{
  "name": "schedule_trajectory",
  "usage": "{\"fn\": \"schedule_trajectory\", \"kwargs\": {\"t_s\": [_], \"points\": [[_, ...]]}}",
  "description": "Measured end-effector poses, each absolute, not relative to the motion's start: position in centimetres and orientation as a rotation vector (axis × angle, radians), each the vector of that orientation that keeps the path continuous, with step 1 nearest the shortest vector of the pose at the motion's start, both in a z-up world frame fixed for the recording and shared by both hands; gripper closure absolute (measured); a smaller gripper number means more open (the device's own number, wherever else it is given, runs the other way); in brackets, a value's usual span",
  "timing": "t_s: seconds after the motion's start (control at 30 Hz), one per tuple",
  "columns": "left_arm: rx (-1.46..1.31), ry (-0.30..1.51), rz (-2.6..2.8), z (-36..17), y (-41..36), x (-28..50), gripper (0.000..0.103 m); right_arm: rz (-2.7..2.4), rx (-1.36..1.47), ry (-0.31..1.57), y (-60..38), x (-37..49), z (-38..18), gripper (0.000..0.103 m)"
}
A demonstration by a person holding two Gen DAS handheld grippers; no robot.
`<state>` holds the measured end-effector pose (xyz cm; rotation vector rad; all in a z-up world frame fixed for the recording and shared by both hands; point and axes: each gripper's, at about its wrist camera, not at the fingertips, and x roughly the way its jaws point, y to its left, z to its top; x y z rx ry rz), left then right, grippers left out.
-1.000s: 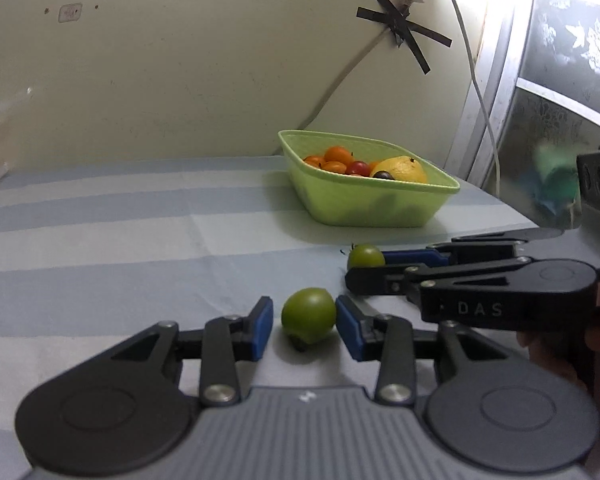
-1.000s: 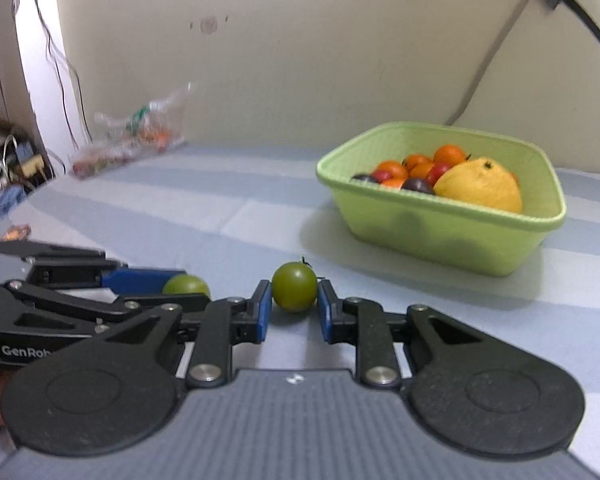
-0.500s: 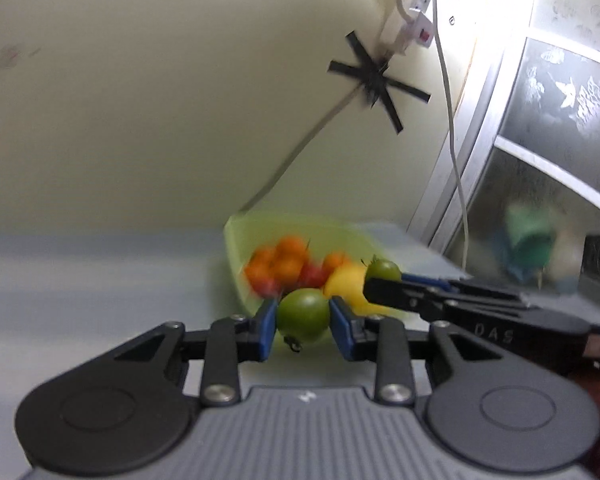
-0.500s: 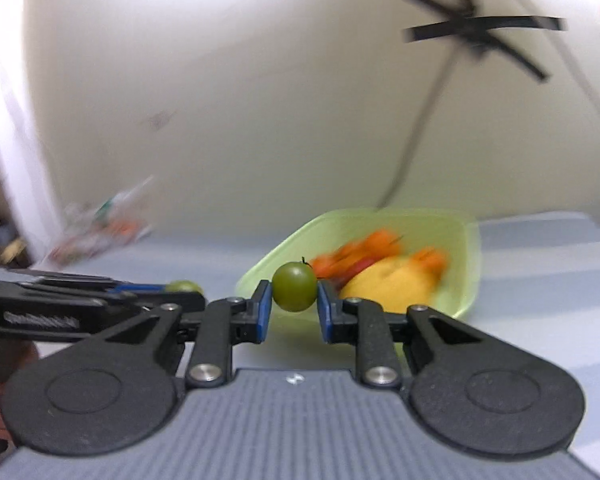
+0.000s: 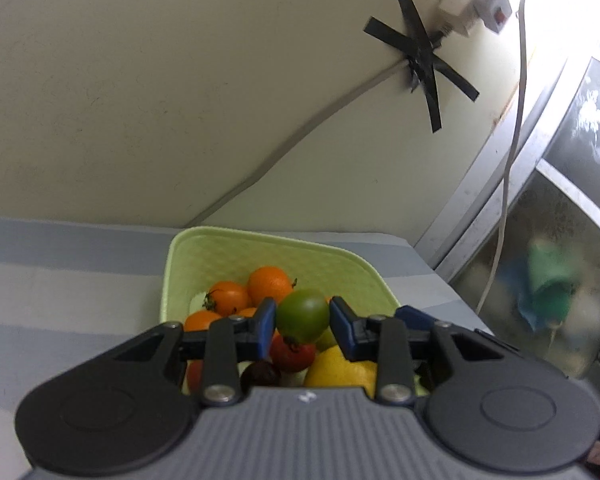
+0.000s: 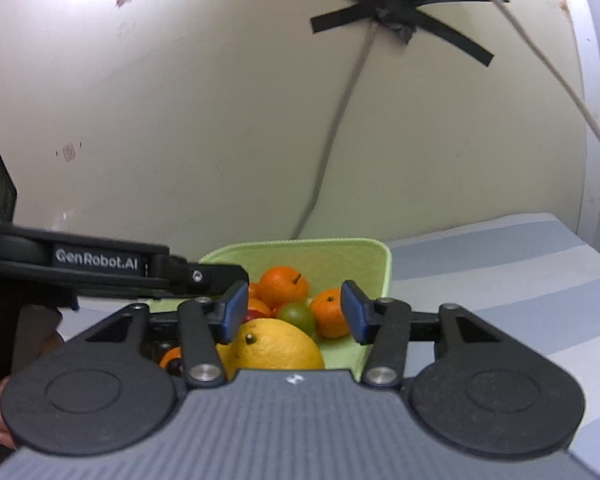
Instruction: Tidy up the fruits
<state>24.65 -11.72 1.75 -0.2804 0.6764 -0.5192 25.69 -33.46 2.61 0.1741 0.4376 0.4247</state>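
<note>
My left gripper (image 5: 302, 321) is shut on a green tomato (image 5: 302, 314) and holds it above the light green basket (image 5: 228, 248). The basket holds several orange fruits (image 5: 269, 284), a red tomato (image 5: 293, 353), a dark plum (image 5: 260, 374) and a yellow lemon (image 5: 340, 369). My right gripper (image 6: 294, 312) is open and empty over the basket (image 6: 356, 252). A second green tomato (image 6: 297, 317) lies in the basket beyond the lemon (image 6: 276, 345), among orange fruits (image 6: 281, 286). The left gripper's body (image 6: 100, 265) crosses the right wrist view at the left.
The basket stands on a blue-and-white striped cloth (image 5: 60, 280) near the wall. A cable (image 5: 300, 136) taped with black tape (image 5: 420, 56) runs down the wall behind it. A window frame (image 5: 500, 184) stands at the right.
Both grippers moved on over the basket. My right gripper opened and its green tomato now lies in the basket. My left gripper still holds its green tomato.
</note>
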Motion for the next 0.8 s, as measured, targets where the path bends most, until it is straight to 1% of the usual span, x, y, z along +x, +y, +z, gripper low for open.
{"fn": "schedule_trajectory", "kwargs": {"t_s": [0.13,0.17,0.2,0.3,0.37,0.5,0.57,0.67,0.8], "points": [[-0.275,0.652,-0.484,2.8,-10.5,22.7,0.072,0.351,0.217,0.359,-34.4,24.2,3.2,0.050],[-0.262,0.654,-0.472,3.1,-10.3,22.2,0.067,0.312,0.237,0.345,-34.8,24.1,3.3,0.050],[-0.254,0.659,-0.463,3.3,-10.2,22.0,0.064,0.281,0.265,0.342,-35.2,23.7,3.4,0.050],[-0.281,0.680,-0.478,3.5,-10.0,21.6,0.062,0.238,0.374,0.352,-36.2,22.6,3.5,0.049],[-0.305,0.701,-0.485,3.4,-10.2,21.8,0.060,0.236,0.393,0.348,-36.2,21.2,3.5,0.049],[-0.289,0.681,-0.444,4.2,-10.3,20.8,0.060,0.232,0.427,0.369,-36.2,18.4,2.8,0.049],[-0.283,0.653,-0.458,4.9,-9.9,19.3,0.059,0.246,0.453,0.376,-36.2,17.1,2.5,0.049],[-0.199,0.604,-0.408,5.4,-9.4,15.8,0.054,0.268,0.452,0.405,-35.5,15.3,1.8,0.049],[-0.086,0.592,-0.336,4.0,-9.1,11.0,0.053,0.303,0.432,0.450,-34.4,14.0,1.4,0.049]]}}
